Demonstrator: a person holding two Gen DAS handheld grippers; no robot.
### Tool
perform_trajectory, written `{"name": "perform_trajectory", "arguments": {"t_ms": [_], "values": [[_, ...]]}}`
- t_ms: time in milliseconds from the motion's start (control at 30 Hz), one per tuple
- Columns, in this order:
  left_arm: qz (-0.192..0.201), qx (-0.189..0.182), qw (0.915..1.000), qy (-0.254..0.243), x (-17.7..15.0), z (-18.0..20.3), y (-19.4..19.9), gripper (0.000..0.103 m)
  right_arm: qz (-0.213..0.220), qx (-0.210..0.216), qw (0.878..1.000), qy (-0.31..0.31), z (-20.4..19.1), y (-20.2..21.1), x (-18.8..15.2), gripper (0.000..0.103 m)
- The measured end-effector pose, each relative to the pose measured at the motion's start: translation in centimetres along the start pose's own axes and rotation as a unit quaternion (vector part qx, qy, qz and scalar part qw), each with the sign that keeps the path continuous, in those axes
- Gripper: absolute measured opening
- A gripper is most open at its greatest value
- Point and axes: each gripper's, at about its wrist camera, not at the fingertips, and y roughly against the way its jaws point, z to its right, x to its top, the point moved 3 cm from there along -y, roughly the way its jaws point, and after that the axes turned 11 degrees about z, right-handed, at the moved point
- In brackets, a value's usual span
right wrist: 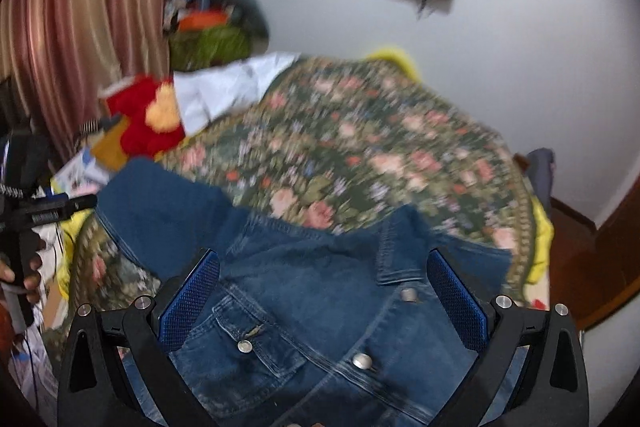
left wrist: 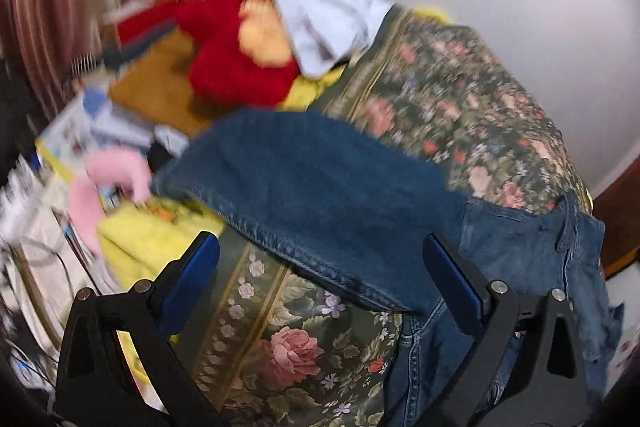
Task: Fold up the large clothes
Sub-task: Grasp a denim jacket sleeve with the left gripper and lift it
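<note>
A blue denim jacket (left wrist: 320, 187) lies spread on a bed with a green floral cover (left wrist: 460, 99). One sleeve stretches left across the bed in the left wrist view. My left gripper (left wrist: 320, 255) is open, its blue pads (left wrist: 200, 267) on either side of the sleeve's lower seam, nothing pinched. In the right wrist view the jacket (right wrist: 312, 307) shows its collar, chest pocket and metal buttons. My right gripper (right wrist: 324, 275) hangs open over the jacket's front, pads (right wrist: 192, 299) wide apart. The jacket's near hem drops over the bed edge.
A red plush toy (left wrist: 236, 55) and a white garment (left wrist: 332, 23) sit at the far left of the bed. Yellow bedding (left wrist: 140, 235), papers and a pink item clutter the left side. A striped curtain (right wrist: 80, 19) hangs left. A hand holding the other gripper's handle (right wrist: 24, 247) shows at left.
</note>
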Motion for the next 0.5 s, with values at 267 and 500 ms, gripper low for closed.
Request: {"name": "perform_trajectory", "arguments": {"t_ms": [267, 500], "values": [[-0.067, -0.047, 0.992, 0.096, -0.7, -1.8, -4.9, 0.092, -0.128, 0.079, 0.989, 0.002, -3.7, -10.8, -3.9, 0.103], [-0.056, -0.05, 0.9856, 0.151, 1.0, -3.7, -6.5, 0.062, -0.226, 0.156, 0.961, -0.038, -6.4, -15.4, -7.0, 0.103]]}}
